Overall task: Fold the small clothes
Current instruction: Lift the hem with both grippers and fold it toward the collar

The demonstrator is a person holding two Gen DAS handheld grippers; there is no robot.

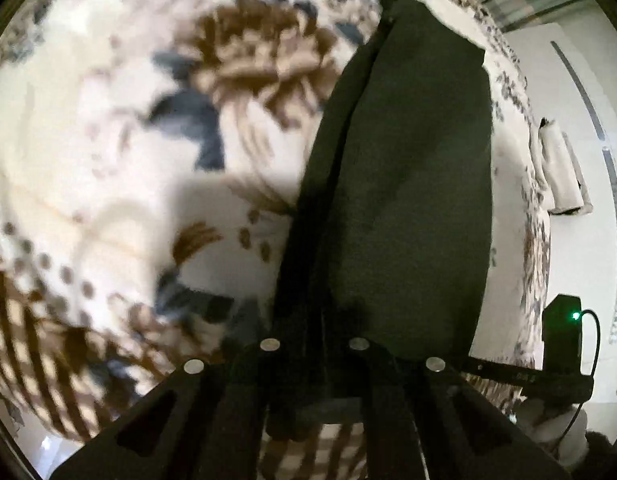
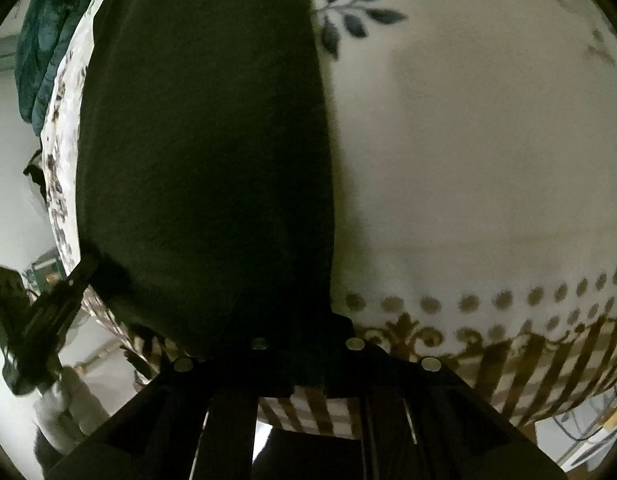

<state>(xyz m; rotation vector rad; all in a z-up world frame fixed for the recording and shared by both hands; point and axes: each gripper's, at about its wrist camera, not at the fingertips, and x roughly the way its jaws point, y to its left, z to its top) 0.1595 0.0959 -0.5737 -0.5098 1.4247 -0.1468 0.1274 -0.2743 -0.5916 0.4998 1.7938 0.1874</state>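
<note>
A small black garment [image 1: 404,184] lies stretched over the cream floral bedspread [image 1: 108,120]. My left gripper [image 1: 314,340] is shut on the garment's near edge, where folded layers run up from the jaws. In the right wrist view the same black garment [image 2: 204,152] fills the left half. My right gripper [image 2: 304,344] is shut on its near right corner. The left gripper [image 2: 44,320] shows at the left edge of that view, at the garment's other near corner. Both fingertip pairs are buried in dark cloth.
The bedspread [image 2: 468,160] has gold stripes along its near edge. A teal garment [image 2: 44,52] lies at the bed's far left corner. A pale rolled item [image 1: 560,176] sits beyond the bed's right edge. The right gripper body [image 1: 560,328] with a green light is at the right.
</note>
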